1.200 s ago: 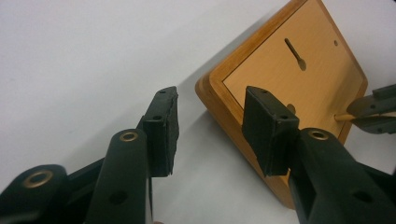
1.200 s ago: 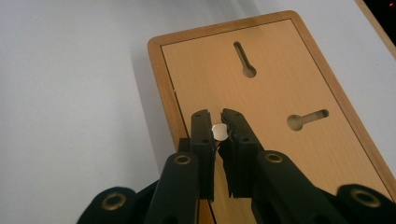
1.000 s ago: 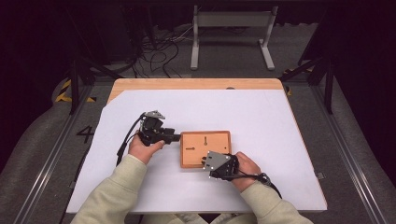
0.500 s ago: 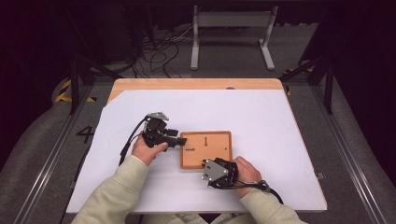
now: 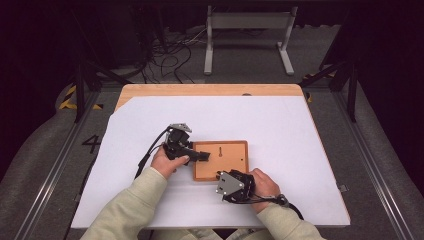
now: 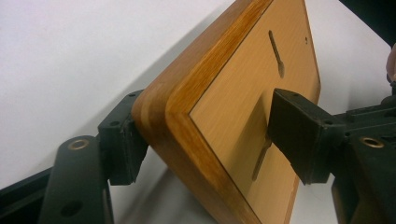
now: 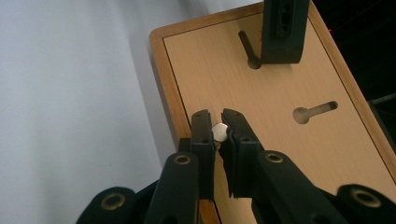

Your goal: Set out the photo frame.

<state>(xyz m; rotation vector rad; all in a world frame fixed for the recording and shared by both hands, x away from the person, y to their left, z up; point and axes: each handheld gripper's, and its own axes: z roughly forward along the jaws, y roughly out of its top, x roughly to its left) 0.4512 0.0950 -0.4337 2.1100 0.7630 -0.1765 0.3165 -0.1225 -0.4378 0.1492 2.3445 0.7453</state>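
Observation:
A wooden board (image 5: pixel 231 150) with keyhole slots lies on the white table cover (image 5: pixel 280 125). My left gripper (image 5: pixel 202 156) is shut on the board's left edge. In the left gripper view one jaw is under the board (image 6: pixel 233 93) and the other presses on its face, so my left gripper (image 6: pixel 210 140) clamps its thickness. My right gripper (image 5: pixel 222 176) sits at the board's near edge. In the right gripper view my right gripper (image 7: pixel 219 131) is shut on a small round silver metal piece (image 7: pixel 219 132), just above the board (image 7: pixel 280 140) by its rim. The left gripper's jaw (image 7: pixel 280 32) shows farther along the board.
Two keyhole slots (image 7: pixel 313 111) are cut into the board's face. The table's wooden far edge (image 5: pixel 210 90) shows beyond the cover. Cables (image 5: pixel 147 155) trail from the left gripper toward the person. A metal stand (image 5: pixel 250 30) is on the floor behind.
My left gripper has moved right and closed on the board's left edge. My right gripper has drawn back a little toward the person, to the board's near edge.

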